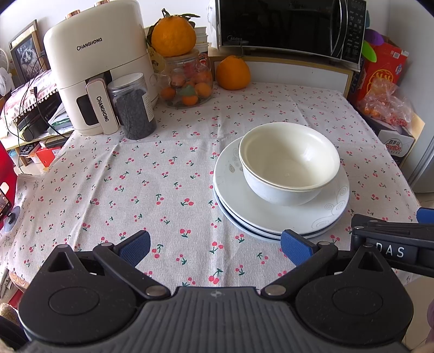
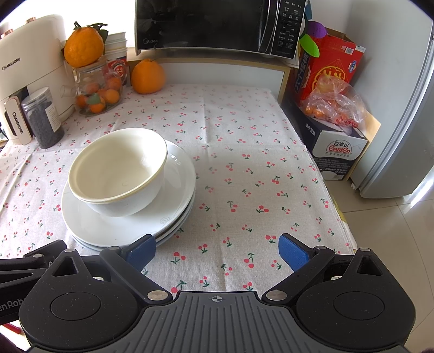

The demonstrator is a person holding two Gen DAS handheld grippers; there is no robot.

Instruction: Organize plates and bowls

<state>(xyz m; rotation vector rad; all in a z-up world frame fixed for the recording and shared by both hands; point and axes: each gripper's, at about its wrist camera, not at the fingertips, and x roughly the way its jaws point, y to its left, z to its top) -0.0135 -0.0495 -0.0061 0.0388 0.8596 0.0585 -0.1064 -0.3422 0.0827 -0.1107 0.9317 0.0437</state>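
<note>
Two nested white bowls [image 1: 289,160] sit on a stack of white plates [image 1: 271,217] on the cherry-print tablecloth [image 1: 135,176]. The same bowls [image 2: 116,168] and plates [image 2: 122,225] show at the left of the right wrist view. My left gripper [image 1: 215,248] is open and empty, low over the cloth, just in front and left of the stack. My right gripper [image 2: 217,251] is open and empty, in front and right of the stack. Its left fingertip [image 2: 141,252] is close to the plate rim. The right gripper's body shows in the left wrist view [image 1: 393,244].
At the back stand a cream air fryer [image 1: 100,70], a dark-filled jar [image 1: 133,108], a glass jar of small oranges [image 1: 190,81], a large orange [image 1: 233,72] and a microwave [image 1: 290,24]. Boxes and a bag [image 2: 333,106] stand off the table's right edge [image 2: 320,168].
</note>
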